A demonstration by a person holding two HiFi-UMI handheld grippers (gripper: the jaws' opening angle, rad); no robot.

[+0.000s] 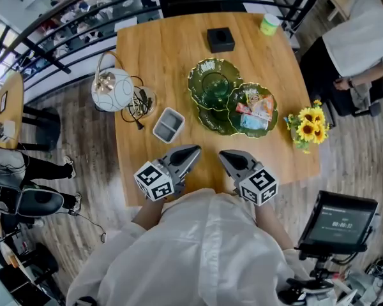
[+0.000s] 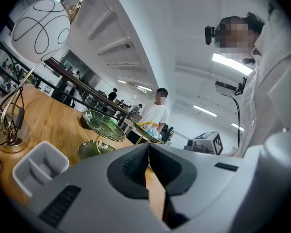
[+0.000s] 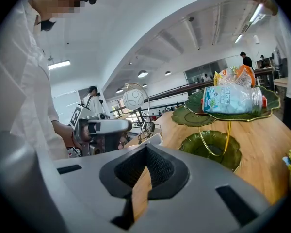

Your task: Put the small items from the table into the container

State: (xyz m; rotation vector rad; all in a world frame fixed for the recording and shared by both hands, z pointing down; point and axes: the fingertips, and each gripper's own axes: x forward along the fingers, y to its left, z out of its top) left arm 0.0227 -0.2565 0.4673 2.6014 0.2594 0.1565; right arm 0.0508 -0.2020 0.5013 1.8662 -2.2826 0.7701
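A green tiered dish stand (image 1: pixel 214 85) stands mid-table. Its right-hand plate (image 1: pixel 272 115) holds several snack packets (image 1: pixel 255 109), among them a pale blue packet (image 3: pixel 231 99). A small grey two-compartment container (image 1: pixel 168 125) sits empty to the stand's left and shows close by in the left gripper view (image 2: pixel 39 165). My left gripper (image 1: pixel 196 150) and right gripper (image 1: pixel 222 154) hover side by side over the table's near edge. Each has its jaws together with nothing between them, as seen in the left gripper view (image 2: pixel 148 147) and the right gripper view (image 3: pixel 146 150).
A white globe lamp (image 1: pixel 112 89) with tangled cables (image 1: pixel 140 102) stands at the table's left. A black box (image 1: pixel 221 39) and a green cup (image 1: pixel 269 24) sit at the far edge, sunflowers (image 1: pixel 308 125) at the right edge. A person (image 1: pixel 364 37) stands beyond the table's right corner.
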